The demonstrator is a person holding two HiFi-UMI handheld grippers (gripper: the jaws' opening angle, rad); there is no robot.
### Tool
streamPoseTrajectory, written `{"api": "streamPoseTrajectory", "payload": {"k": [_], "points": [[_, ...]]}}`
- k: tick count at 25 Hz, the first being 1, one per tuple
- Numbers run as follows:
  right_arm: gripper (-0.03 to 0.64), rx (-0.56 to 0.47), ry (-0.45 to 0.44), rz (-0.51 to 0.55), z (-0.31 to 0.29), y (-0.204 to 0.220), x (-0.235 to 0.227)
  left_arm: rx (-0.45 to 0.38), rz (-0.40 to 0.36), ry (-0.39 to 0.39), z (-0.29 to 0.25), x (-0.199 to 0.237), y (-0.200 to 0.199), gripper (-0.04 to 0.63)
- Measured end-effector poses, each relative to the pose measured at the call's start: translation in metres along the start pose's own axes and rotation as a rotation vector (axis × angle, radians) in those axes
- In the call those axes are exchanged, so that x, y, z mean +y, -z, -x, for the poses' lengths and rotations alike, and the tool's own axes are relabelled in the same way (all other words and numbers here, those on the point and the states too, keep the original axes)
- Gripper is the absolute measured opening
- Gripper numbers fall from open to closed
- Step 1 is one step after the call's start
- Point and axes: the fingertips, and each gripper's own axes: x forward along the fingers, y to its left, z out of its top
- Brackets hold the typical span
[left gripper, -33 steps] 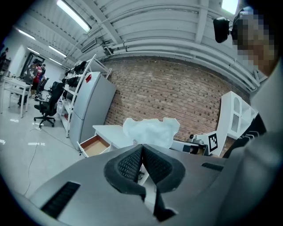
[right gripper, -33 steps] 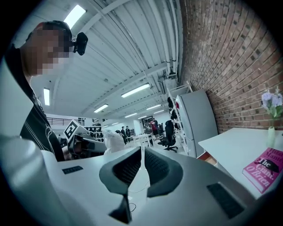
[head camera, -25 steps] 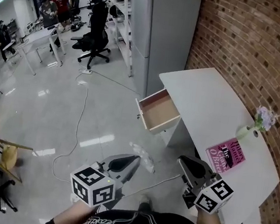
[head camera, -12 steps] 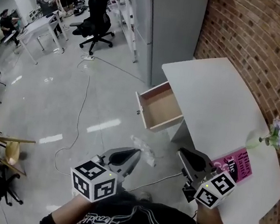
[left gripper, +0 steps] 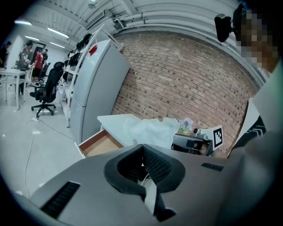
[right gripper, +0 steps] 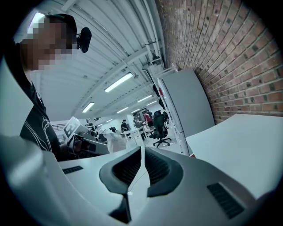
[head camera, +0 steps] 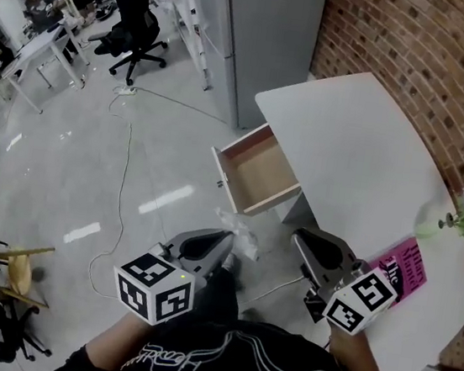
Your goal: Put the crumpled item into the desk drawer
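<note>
Translucent plastic wad seems pinched in left gripper.

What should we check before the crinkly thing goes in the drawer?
1. Drawer pulled open: ok.
2. Room inside the drawer: ok, it looks bare.
3. Crumpled item pinched in the left gripper: ok, jaws closed on it.
4. Crumpled item above the drawer: not ok, it hangs short of the drawer's front.
5. Right gripper out of the way: ok, shut, empty, off to the side.
</note>
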Motion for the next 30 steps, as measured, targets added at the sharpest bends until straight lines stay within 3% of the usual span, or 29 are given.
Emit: {"api": "streamPoseTrajectory", "payload": {"k": [7, 15, 23, 30], "points": [[0.053, 0.012, 0.083, -0.032, -0.069, -0.019, -0.058, 0.056, -0.02, 0.041, -0.06, 0.076, -0.047, 0.021], [0.054, 0.014, 0.188, -0.063, -0.137, -0.031, -0.114, 0.134, -0.031, 0.069, -0.127, 0.165, -0.073, 0.021], [0.054, 0.004, 0.281, -0.111, -0.17, -0.027, -0.164, 0.222, -0.065, 0.08, -0.198, 0.222, -0.072, 0.021], [0.054, 0.004, 0.347, -0.166, -0.175, -0.005, -0.197, 0.308, -0.128, 0.076, -0.26, 0.254, -0.044, 0.021]]}}
